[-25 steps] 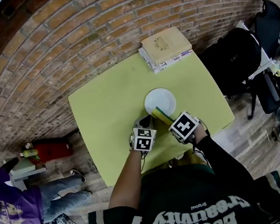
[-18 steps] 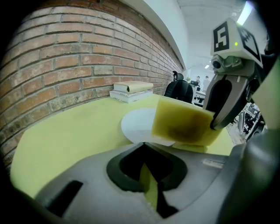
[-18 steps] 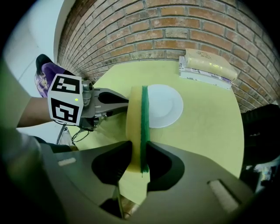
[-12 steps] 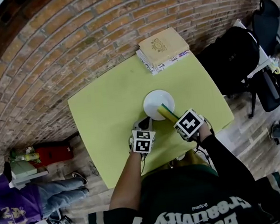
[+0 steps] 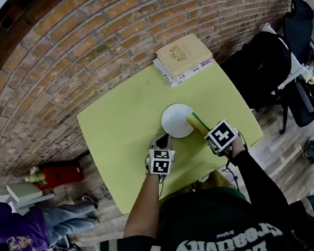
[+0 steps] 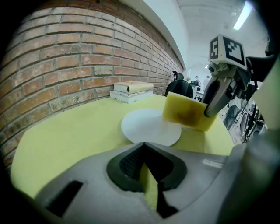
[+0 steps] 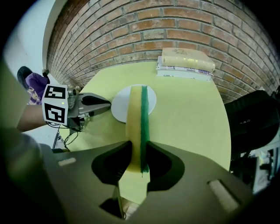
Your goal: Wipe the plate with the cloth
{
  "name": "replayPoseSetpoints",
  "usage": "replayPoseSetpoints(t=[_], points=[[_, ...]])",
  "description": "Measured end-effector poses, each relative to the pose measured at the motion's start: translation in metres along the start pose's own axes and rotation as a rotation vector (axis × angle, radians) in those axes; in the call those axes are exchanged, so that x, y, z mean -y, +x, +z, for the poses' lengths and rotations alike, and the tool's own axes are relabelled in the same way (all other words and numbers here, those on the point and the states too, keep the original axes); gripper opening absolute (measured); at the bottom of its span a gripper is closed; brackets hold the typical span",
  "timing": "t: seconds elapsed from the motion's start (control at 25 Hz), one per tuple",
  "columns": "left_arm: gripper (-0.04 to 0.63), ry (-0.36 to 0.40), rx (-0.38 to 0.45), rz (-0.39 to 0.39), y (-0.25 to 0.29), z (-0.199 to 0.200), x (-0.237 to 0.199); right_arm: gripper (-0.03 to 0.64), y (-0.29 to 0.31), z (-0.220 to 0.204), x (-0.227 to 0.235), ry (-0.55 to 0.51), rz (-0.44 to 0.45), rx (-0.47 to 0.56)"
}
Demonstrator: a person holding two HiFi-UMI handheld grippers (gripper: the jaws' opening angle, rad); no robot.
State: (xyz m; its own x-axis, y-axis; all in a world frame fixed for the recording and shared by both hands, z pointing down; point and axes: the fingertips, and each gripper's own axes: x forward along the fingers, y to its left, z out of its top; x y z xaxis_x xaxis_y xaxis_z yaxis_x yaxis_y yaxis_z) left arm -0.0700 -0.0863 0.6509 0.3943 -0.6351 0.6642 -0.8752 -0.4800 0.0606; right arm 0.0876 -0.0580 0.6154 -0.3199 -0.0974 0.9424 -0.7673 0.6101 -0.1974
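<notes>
A white plate (image 5: pixel 177 120) lies on the yellow-green table (image 5: pixel 117 120). What I hold as the wiping cloth is a yellow sponge with a green scouring face (image 5: pixel 197 123). My right gripper (image 5: pixel 206 131) is shut on it, and the sponge stands on edge between the jaws (image 7: pixel 138 118). It hangs at the plate's right rim, a little above the table (image 6: pixel 188 113). My left gripper (image 5: pixel 164 140) sits at the plate's near edge with its jaws shut on nothing (image 6: pixel 146 175). The plate (image 6: pixel 151 127) lies just ahead of it.
A stack of books (image 5: pixel 185 55) rests at the table's far right corner against the brick wall. A black bag on a chair (image 5: pixel 262 66) stands right of the table. A person in purple (image 5: pixel 12 237) and a red object (image 5: pixel 59 174) are on the floor at left.
My right gripper has carried the sponge rightward, from over the plate's near part to its right rim. The left gripper has hardly moved.
</notes>
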Motion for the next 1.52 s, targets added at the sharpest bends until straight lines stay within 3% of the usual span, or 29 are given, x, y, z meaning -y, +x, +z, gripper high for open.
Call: replayPoseSetpoints(t=[0.64, 0.88, 1.16, 1.52], points=[[0.003, 0.0, -0.015, 0.007, -0.002, -0.001, 0.0, 0.115, -0.006, -0.006, 0.019, 0.03, -0.032, 0.028], [0.003, 0.009, 0.004, 0.012, 0.001, -0.002, -0.001, 0.115, -0.012, 0.01, -0.008, 0.013, 0.046, 0.084], [0.003, 0.004, -0.003, 0.009, -0.002, -0.001, 0.0, 0.115, -0.001, 0.009, -0.054, -0.075, 0.118, 0.055], [0.003, 0.032, -0.014, -0.005, -0.005, -0.004, 0.005, 0.115, 0.007, 0.009, -0.077, -0.147, 0.138, 0.03]])
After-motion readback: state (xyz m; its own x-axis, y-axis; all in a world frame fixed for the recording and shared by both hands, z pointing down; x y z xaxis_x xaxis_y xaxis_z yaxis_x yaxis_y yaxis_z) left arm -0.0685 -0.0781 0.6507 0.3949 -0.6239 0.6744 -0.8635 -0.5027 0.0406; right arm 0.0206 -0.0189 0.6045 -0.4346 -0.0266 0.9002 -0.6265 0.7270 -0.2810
